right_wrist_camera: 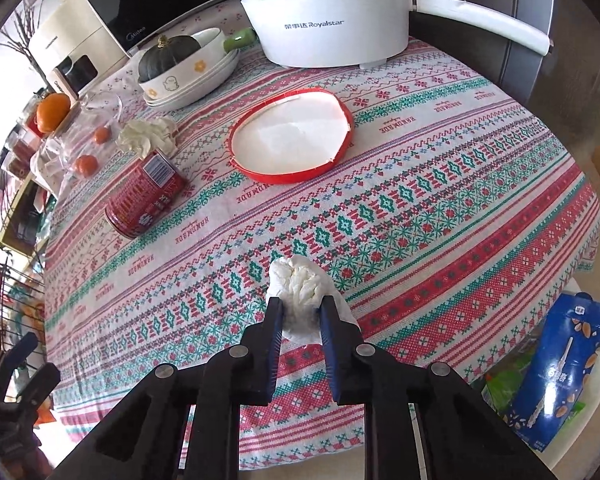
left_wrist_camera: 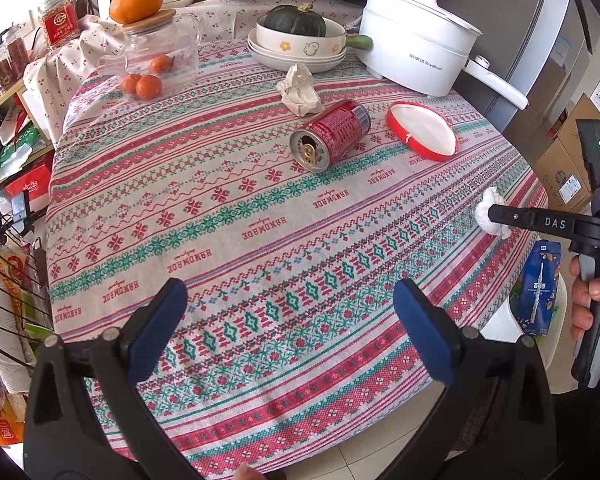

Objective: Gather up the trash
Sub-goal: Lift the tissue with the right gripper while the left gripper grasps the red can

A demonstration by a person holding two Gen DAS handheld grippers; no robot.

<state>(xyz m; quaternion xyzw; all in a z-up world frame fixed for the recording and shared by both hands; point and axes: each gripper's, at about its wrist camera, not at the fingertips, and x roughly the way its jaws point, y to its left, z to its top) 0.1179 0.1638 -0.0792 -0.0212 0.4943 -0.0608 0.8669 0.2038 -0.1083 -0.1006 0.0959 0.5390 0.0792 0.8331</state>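
Observation:
A crumpled white tissue wad (right_wrist_camera: 296, 280) sits near the table's right edge, and my right gripper (right_wrist_camera: 302, 302) is shut on it, both blue pads pressing its sides. In the left wrist view that gripper (left_wrist_camera: 494, 214) reaches in from the right with the wad (left_wrist_camera: 483, 213) at its tip. My left gripper (left_wrist_camera: 290, 292) hangs open over the near part of the patterned tablecloth (left_wrist_camera: 228, 240), nothing between its fingers. Farther back lie a red can (left_wrist_camera: 332, 134) on its side, a crumpled paper (left_wrist_camera: 300, 90) and a red lid (left_wrist_camera: 422, 130).
A blue carton (right_wrist_camera: 556, 368) stands in a white bin (right_wrist_camera: 594, 396) below the table's right edge. At the back are a white electric pot (left_wrist_camera: 416, 52), stacked bowls (left_wrist_camera: 296, 54) holding a squash, and a glass jar (left_wrist_camera: 160, 52) with oranges. A wire rack (left_wrist_camera: 4, 280) is left.

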